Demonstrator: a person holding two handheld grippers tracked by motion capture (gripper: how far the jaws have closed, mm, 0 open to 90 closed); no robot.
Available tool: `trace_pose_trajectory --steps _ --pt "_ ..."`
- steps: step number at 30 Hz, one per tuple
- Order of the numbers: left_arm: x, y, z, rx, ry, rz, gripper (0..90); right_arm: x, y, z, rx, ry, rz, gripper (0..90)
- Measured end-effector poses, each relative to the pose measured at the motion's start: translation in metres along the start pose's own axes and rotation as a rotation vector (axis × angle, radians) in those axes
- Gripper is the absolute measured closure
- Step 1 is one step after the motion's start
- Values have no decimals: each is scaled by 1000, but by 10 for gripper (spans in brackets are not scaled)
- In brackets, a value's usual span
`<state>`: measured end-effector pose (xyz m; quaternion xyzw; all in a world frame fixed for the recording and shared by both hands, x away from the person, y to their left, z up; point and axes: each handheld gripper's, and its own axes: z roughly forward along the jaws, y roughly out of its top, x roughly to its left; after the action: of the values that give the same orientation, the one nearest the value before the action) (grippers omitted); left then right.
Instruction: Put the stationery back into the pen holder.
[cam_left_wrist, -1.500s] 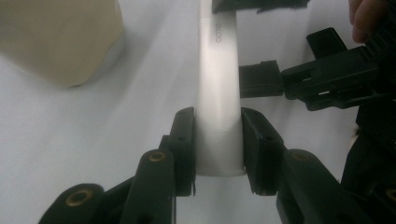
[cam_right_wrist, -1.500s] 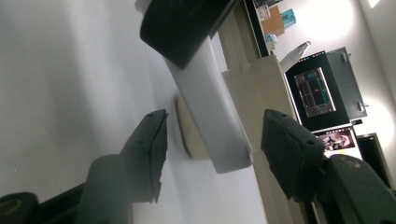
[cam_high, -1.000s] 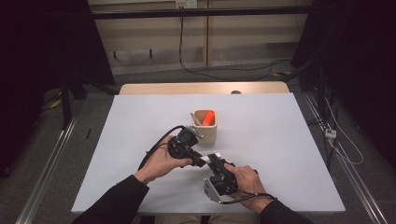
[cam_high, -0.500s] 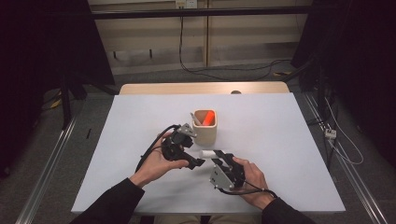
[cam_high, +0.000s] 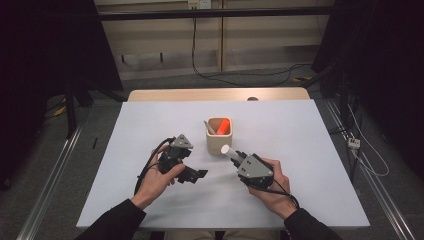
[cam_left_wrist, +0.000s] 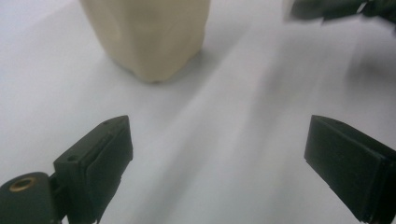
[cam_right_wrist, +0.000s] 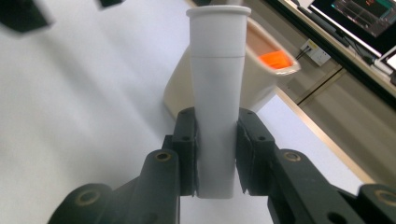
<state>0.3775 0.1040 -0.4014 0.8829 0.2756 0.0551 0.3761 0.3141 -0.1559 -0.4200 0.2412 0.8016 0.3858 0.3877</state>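
Inside beige cup (cam_high: 219, 140): orange marker (cam_high: 223, 125), grey pen (cam_high: 210, 127).

- A lab or test room, not a home.
- Bare white rectangular bench (cam_high: 300, 150) between dark curtains.
- Loose black cables (cam_high: 210, 75) on grey floor.
- Metal floor rails (cam_high: 50, 185).

The white tube (cam_right_wrist: 217, 88) looks like smooth matt plastic. The beige holder (cam_high: 219, 141) has a dull, faintly uneven skin. The bench (cam_high: 310, 150) top is smooth, matt white. The right gripper (cam_right_wrist: 216, 154) has matt black plastic fingers (cam_right_wrist: 187, 154) with brass-coloured rivets.
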Motion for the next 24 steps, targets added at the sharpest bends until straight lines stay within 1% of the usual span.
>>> trace_pose_trajectory --steps 2,3,5,7,11,12,13,14,15,16,17,19,21,23,24 --pt "2 -5 -1 -3 6 -13 76 -7 3 0 -15 4 47 718" --pt "3 -7 -3 -9 10 -11 76 -9 5 0 -23 5 65 718" --pt "4 -12 -6 -22 31 -20 76 -15 8 0 -38 19 106 718" --pt "5 -17 -10 -40 45 -29 76 -18 11 1 -42 25 129 718" --pt "6 -30 -19 -68 94 -51 69 -23 14 3 -47 38 185 718" --pt "6 -33 -22 -77 114 -49 71 -25 15 3 -50 38 198 717" --pt "5 -35 -24 -84 123 -49 70 -28 17 3 -58 37 209 718" --pt "4 -37 -27 -88 107 -53 71 -30 18 4 -61 36 224 717" --pt "3 -39 -30 -96 107 -54 72 -32 20 4 -65 35 240 717" --pt "3 -42 -32 -98 120 -47 72 -35 22 4 -72 36 253 717" --pt "3 -44 -34 -105 127 -49 71 -37 24 5 -76 36 266 717" --pt "4 -50 -37 -114 139 -59 71 -42 29 6 -89 38 284 718" --pt "6 -57 -40 -119 166 -68 71 -47 34 8 -96 34 298 718" --pt "8 -63 -42 -131 183 -79 68 -51 37 12 -100 36 312 717" --pt "9 -67 -43 -139 188 -96 68 -52 39 14 -97 36 313 717"
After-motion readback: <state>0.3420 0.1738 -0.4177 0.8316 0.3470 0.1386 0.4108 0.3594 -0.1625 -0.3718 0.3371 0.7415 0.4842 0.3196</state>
